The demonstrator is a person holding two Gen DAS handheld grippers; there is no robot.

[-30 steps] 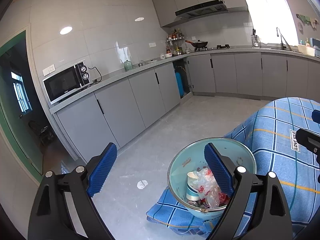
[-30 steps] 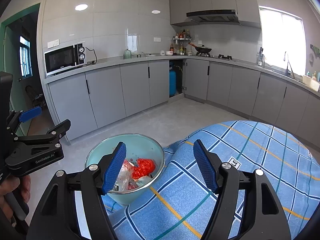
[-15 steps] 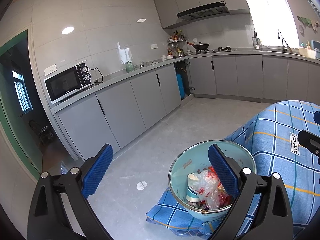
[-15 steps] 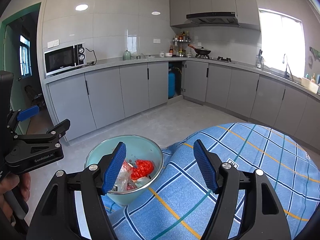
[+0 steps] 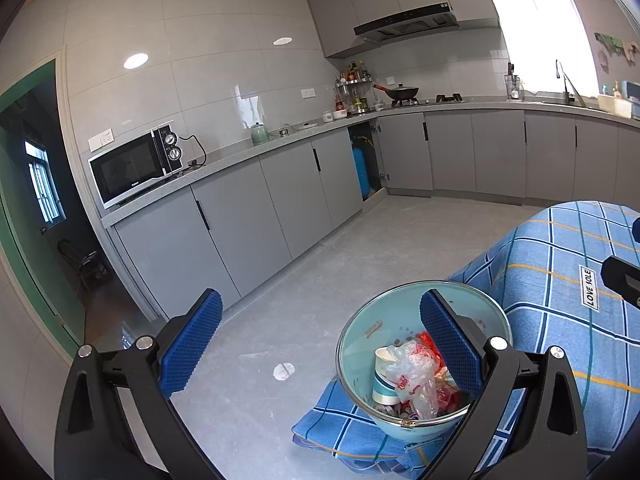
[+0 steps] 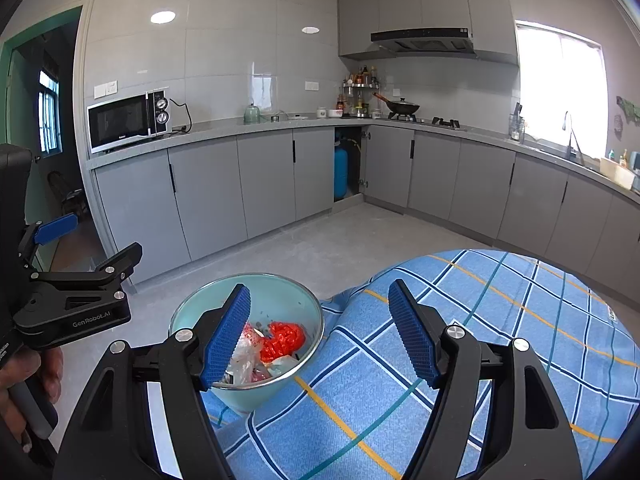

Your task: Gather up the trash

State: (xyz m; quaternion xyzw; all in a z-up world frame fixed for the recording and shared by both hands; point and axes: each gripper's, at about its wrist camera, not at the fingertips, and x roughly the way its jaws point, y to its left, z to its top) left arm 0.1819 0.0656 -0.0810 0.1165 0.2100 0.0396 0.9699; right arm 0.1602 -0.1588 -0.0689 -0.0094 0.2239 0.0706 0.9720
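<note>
A pale green bowl (image 5: 362,344) stands at the corner of a table with a blue checked cloth (image 5: 560,264). In it lie a paper cup (image 5: 384,376), a clear plastic bag (image 5: 412,372) and red wrappers. The bowl (image 6: 280,296) with the red trash (image 6: 284,338) also shows in the right wrist view. My left gripper (image 5: 320,344) is open and empty, held above and left of the bowl. My right gripper (image 6: 320,332) is open and empty above the cloth (image 6: 500,320), just right of the bowl. The left gripper body (image 6: 72,292) shows at the left.
Grey kitchen cabinets (image 5: 256,216) run along the far walls, with a microwave (image 5: 132,168), a wok on the stove (image 5: 400,92) and a sink by the window. A blue gas cylinder (image 5: 362,172) stands in an open cabinet. A green doorway (image 5: 36,208) is at left.
Both grippers have risen and drawn back slightly from the bowl. Both stay open and empty. The bowl and trash have not moved.
</note>
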